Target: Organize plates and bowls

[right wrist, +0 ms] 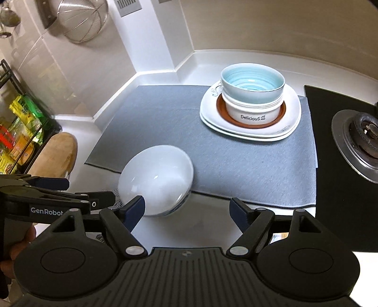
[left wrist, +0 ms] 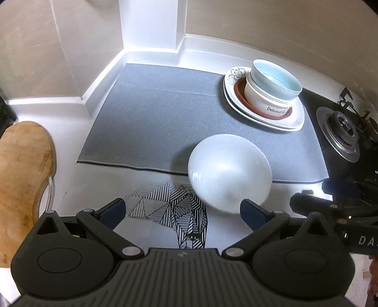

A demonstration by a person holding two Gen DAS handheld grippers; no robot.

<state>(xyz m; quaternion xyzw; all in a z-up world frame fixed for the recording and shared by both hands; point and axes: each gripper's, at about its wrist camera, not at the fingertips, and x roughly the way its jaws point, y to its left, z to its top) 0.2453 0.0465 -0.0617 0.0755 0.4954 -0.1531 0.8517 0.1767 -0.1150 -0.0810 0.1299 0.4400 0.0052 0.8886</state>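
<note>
A white bowl point(left wrist: 230, 173) point(right wrist: 157, 179) stands at the front edge of the grey mat point(left wrist: 160, 113) point(right wrist: 236, 163), partly over a white plate with black line patterns point(left wrist: 174, 210). At the back right of the mat, two white square plates point(left wrist: 264, 118) point(right wrist: 290, 118) carry a brown saucer point(left wrist: 241, 94) point(right wrist: 221, 106), a white "Delicious" bowl point(left wrist: 267, 106) point(right wrist: 252, 115) and a light blue bowl point(left wrist: 276, 80) point(right wrist: 252, 82) stacked on top. My left gripper point(left wrist: 183, 209) is open just in front of the white bowl. My right gripper point(right wrist: 187, 209) is open, its left fingertip point(right wrist: 135, 209) close to the bowl.
A wooden cutting board point(left wrist: 23, 179) point(right wrist: 55, 153) stands at the left. A black gas hob with a burner point(left wrist: 342, 132) point(right wrist: 361, 139) lies to the right of the mat. A rack with food packets point(right wrist: 19, 127) is at far left. A strainer point(right wrist: 82, 19) hangs on the wall.
</note>
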